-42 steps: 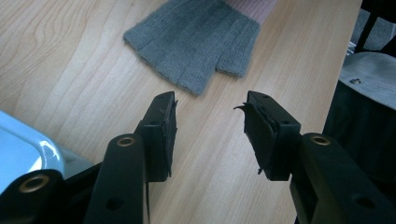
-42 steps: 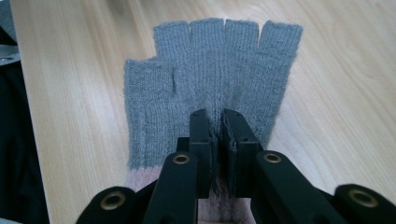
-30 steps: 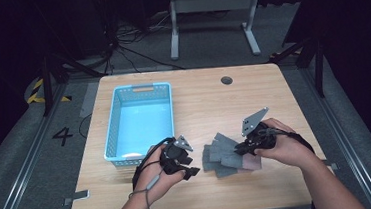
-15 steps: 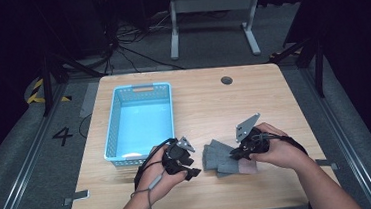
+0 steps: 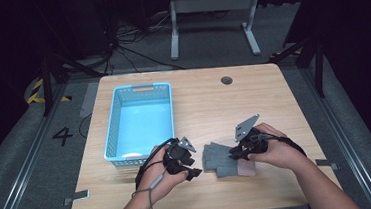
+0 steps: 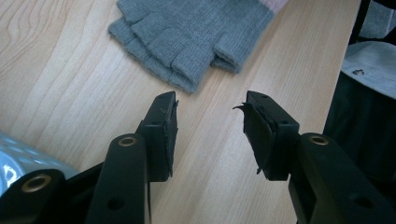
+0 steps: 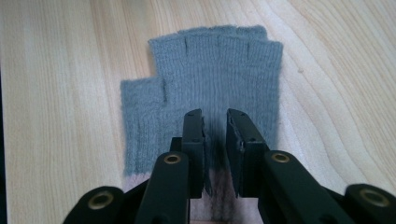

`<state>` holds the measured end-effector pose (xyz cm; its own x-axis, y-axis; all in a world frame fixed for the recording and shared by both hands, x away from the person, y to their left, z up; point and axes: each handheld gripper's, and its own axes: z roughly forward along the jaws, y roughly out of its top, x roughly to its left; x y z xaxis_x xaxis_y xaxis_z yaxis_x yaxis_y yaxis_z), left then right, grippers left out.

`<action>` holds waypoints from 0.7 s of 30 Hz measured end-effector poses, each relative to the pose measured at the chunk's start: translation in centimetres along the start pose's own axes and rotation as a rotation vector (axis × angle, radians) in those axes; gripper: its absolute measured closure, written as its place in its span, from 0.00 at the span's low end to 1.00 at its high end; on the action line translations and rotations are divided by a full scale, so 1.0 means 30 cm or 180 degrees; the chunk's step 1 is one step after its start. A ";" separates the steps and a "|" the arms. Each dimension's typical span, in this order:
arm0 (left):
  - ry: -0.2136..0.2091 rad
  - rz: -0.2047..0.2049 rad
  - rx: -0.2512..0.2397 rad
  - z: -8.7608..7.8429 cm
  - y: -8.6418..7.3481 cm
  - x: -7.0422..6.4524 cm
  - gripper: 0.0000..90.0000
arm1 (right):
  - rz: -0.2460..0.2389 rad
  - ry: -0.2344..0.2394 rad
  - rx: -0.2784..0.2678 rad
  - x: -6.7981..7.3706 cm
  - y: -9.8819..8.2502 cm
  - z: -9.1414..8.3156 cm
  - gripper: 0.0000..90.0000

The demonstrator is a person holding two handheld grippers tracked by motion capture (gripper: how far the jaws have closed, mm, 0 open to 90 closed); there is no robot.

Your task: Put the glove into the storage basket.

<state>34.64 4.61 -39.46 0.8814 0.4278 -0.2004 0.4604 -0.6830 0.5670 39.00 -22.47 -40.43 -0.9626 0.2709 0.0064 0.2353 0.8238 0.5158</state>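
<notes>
A grey fingerless glove point(image 5: 222, 159) with a pink cuff point(image 5: 248, 167) lies flat on the wooden table point(image 5: 224, 111) near its front edge. My right gripper point(image 5: 233, 154) hangs over the glove's point(image 7: 219, 74) palm from the cuff side. Its jaws have just been opening. In the right gripper view the right gripper point(image 7: 215, 114) shows a narrow gap, with the fabric beneath and the pads not pressing it. My left gripper point(image 5: 194, 170) rests to the left of the glove point(image 6: 187, 32). In its own view the left gripper point(image 6: 210, 105) stands open over bare wood, just short of the finger ends.
A light blue plastic basket point(image 5: 109, 135) stands at the left of the table, close behind my left hand. A round cable hole point(image 5: 226, 80) sits near the far edge. Table legs and cables lie on the floor beyond.
My right hand has edged slightly left over the glove and its jaws have parted a little. The left gripper has kept still.
</notes>
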 end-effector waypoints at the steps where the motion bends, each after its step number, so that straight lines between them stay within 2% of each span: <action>1: -0.0006 0.0002 0.0014 0.001 0.001 0.001 0.62 | 0.0013 -0.0018 -0.0021 0.001 -0.001 -0.006 0.83; 7: -0.0019 0.0032 0.0037 0.011 0.006 -0.002 0.63 | 0.0145 -0.0131 -0.0123 -0.008 -0.017 -0.057 0.81; 16: -0.0052 0.0103 0.0127 0.038 0.020 -0.002 0.72 | 0.0379 -0.0250 -0.0067 -0.019 -0.077 -0.121 0.79; 21: -0.0022 0.0123 0.0134 0.060 0.028 0.005 0.75 | 0.0505 -0.0252 -0.0030 -0.026 -0.111 -0.135 0.76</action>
<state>35.34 3.03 -40.45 0.8993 0.3965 -0.1846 0.4299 -0.7233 0.5404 38.44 -27.44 -38.67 -0.8998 0.4358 0.0208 0.3816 0.7631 0.5216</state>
